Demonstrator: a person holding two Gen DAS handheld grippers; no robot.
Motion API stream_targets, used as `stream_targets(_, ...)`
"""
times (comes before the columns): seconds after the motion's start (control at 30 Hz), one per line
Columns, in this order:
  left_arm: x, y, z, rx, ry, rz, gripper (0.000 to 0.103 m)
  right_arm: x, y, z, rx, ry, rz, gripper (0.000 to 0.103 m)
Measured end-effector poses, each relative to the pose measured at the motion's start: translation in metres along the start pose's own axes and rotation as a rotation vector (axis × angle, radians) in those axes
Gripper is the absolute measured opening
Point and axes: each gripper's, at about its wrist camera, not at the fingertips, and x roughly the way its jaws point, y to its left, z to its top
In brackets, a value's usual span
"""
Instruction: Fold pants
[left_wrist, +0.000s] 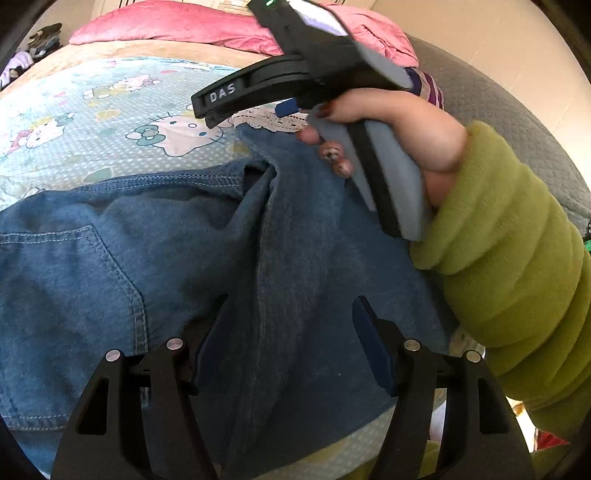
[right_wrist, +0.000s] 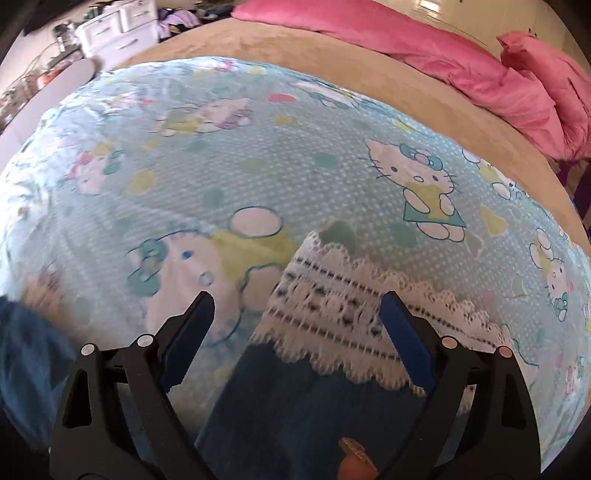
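Note:
Blue denim pants (left_wrist: 184, 258) lie on a Hello Kitty sheet (left_wrist: 92, 122), back pocket at left, one leg running toward a white lace cuff (left_wrist: 273, 120). My left gripper (left_wrist: 291, 306) is open just above the denim, jaws wide and empty. In the left wrist view the right gripper's black body (left_wrist: 295, 74), held by a hand in a green sleeve, reaches over the lace cuff. In the right wrist view my right gripper (right_wrist: 299, 306) is open over the lace cuff (right_wrist: 351, 314) and dark denim leg (right_wrist: 295, 406), holding nothing.
A pink quilt (right_wrist: 461, 62) lies along the far side of the bed, with a tan blanket (right_wrist: 295, 48) in front of it. A grey quilted cover (left_wrist: 498, 110) is at right. White drawers (right_wrist: 118, 29) stand beyond the bed.

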Motion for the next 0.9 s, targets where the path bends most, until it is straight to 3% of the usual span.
stream_targets(0.07, -0.001, 0.002, 0.0, -0.001, -0.005, -0.009, 0.065, 0.004, -0.006, 0.001, 0.018, -0.006, -0.004, 0.073)
stream_targets(0.17, -0.003, 0.005, 0.0, -0.017, -0.01, -0.027, 0.065, 0.002, -0.017, 0.004, 0.046, -0.027, 0.01, 0.045)
stream_targets(0.23, -0.004, 0.007, 0.0, -0.014, -0.016, -0.024, 0.065, -0.005, -0.026, 0.002, 0.071, -0.043, 0.05, 0.02)
stream_targets(0.3, -0.005, 0.005, -0.002, -0.005, -0.021, -0.016, 0.065, -0.018, -0.036, -0.002, 0.093, -0.068, 0.086, 0.012)
stream_targets(0.5, -0.009, 0.006, -0.002, 0.0, -0.037, 0.003, 0.065, -0.072, -0.077, -0.031, 0.2, -0.155, 0.145, 0.009)
stream_targets(0.63, -0.016, 0.005, -0.001, 0.01, -0.052, 0.006, 0.063, -0.119, -0.109, -0.067, 0.262, -0.224, 0.139, 0.009)
stream_targets(0.67, -0.017, 0.004, -0.002, 0.016, -0.054, 0.008, 0.057, -0.127, -0.114, -0.075, 0.276, -0.233, 0.138, 0.009)
stream_targets(0.73, -0.019, 0.0, -0.004, 0.044, -0.051, 0.03, 0.029, -0.142, -0.124, -0.092, 0.306, -0.249, 0.138, 0.009)
stream_targets(0.77, -0.021, 0.0, -0.007, 0.055, -0.048, 0.035, 0.022, -0.152, -0.131, -0.104, 0.325, -0.256, 0.139, 0.009)
stream_targets(0.8, -0.022, -0.002, -0.008, 0.07, -0.046, 0.036, 0.008, -0.159, -0.135, -0.114, 0.338, -0.26, 0.144, 0.009)
stream_targets(0.83, -0.024, -0.005, -0.01, 0.083, -0.046, 0.036, 0.003, -0.166, -0.139, -0.127, 0.354, -0.261, 0.151, 0.009)
stream_targets(0.9, -0.031, -0.009, -0.013, 0.112, -0.059, 0.039, 0.003, -0.176, -0.142, -0.145, 0.373, -0.26, 0.151, 0.009)
